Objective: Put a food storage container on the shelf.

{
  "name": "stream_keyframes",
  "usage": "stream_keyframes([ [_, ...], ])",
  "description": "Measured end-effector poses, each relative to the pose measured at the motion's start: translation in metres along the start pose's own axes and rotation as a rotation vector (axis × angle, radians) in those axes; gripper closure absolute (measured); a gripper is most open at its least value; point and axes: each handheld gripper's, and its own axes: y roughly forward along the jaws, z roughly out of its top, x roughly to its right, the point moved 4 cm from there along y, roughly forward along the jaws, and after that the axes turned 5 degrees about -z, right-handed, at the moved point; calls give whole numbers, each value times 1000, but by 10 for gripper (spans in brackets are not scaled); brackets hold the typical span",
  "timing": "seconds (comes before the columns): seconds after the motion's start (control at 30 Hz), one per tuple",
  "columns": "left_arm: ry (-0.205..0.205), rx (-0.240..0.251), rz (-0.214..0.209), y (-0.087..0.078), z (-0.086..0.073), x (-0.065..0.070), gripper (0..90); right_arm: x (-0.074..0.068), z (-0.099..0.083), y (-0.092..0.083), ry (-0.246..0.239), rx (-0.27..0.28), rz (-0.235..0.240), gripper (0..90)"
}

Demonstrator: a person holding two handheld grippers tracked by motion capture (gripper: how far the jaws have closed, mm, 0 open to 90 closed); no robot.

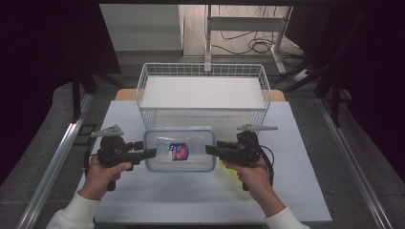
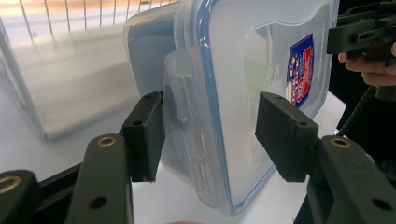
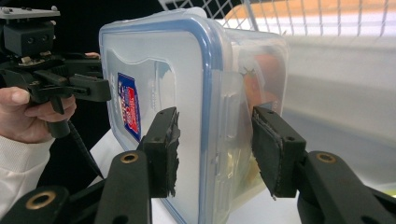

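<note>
Two tongs, left (image 1: 149,153) and right (image 1: 211,149), half open, each clamped on one end of the lidded box (image 1: 179,149), held over the bench (image 1: 191,195) just before the basket (image 1: 203,90). Best lift level, both grips even, to clear the rim.

Left gripper (image 1: 152,152) and right gripper (image 1: 209,149) level, jaws pointing inward toward each other, each clamped, both hands wrapped round the handles

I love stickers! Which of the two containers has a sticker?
The clear plastic box with the blue-edged lid, in front: a blue and red label sits on its lid. The white wire basket behind it has none.
</note>
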Motion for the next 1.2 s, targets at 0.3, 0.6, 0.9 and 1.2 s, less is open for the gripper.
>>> stream_keyframes([
  [0.3, 35, 17, 0, 5, 36, 4, 437, 9, 30, -13, -11, 31, -1, 526],
  [0.6, 68, 25, 1, 8, 67, 5, 437, 14, 57, -23, -32, 59, -11, 525],
  [0.9, 100, 39, 2, 13, 104, 7, 437, 18, 91, -37, -64, 84, -24, 525],
  [1.2, 107, 37, 8, 25, 142, -1, 437, 37, 124, -40, -51, 96, -19, 525],
])
